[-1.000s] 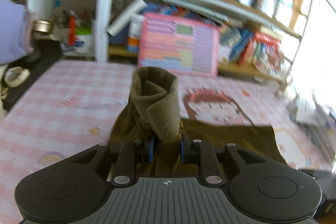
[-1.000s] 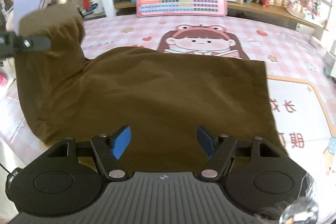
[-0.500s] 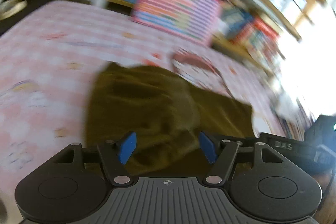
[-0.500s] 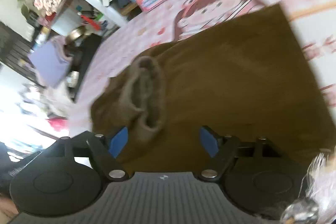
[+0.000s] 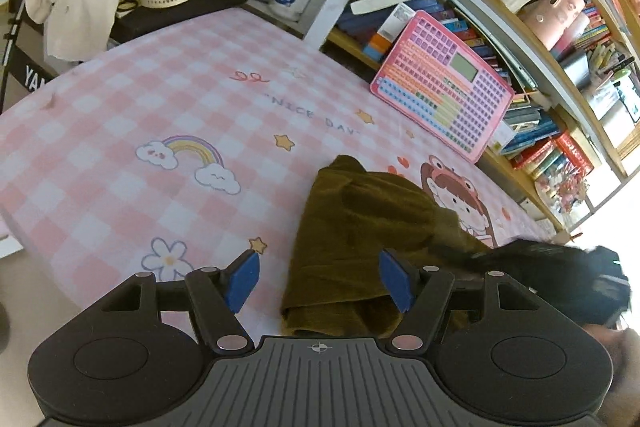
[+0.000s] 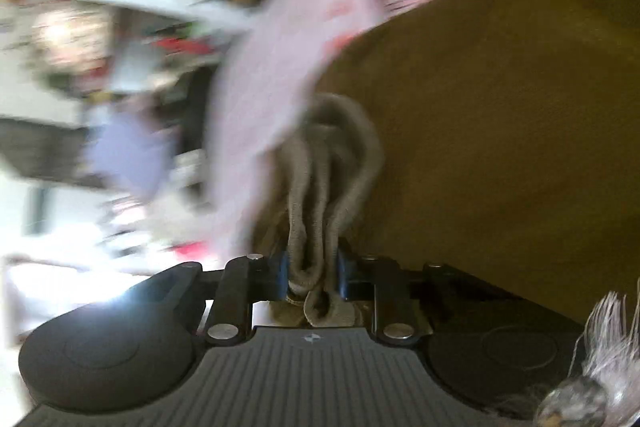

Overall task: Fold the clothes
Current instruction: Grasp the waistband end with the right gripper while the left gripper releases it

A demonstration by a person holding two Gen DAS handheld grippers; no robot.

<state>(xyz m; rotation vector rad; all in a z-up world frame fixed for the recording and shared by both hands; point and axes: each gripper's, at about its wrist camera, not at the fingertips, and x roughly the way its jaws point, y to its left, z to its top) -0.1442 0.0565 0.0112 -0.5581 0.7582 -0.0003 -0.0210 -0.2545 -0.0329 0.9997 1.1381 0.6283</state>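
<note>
Handover just made: a second back the left gripper (image 5: 320,281) was pinched on the ribbed cuff of the olive-brown knitted garment (image 5: 360,227) and holding it up; it now stands open, blue pads apart with nothing pressed between them, hovering over the garment's near-left edge. The right gripper (image 6: 312,269), wide open half a second ago with that cuff lying between its pads, has just been closing and is now clamped on the bunched grey-brown ribbed cuff (image 6: 328,179), folds of it squeezed between the pads and spilling out behind them. Reading: the sleeve has passed from left to right, so the sleeve fold is likely in hand, with the right gripper to carry it across the body; folding is at an early stage. The garment lies on the pink-and-white checked cartoon-print sheet covering the tabletop (image 5: 168,115), toward its right side, below the pink toy keyboard panel (image 5: 444,87) propped against the wooden bookshelf (image 5: 500,23). The left wrist view is sharp and gives the layout: garment bunched, not flat, and a blurred dark shape at its right edge, probably the other gripper. The right wrist view is smeared and tilted, useless for layout, but alone shows the grip on the cuff.
</note>
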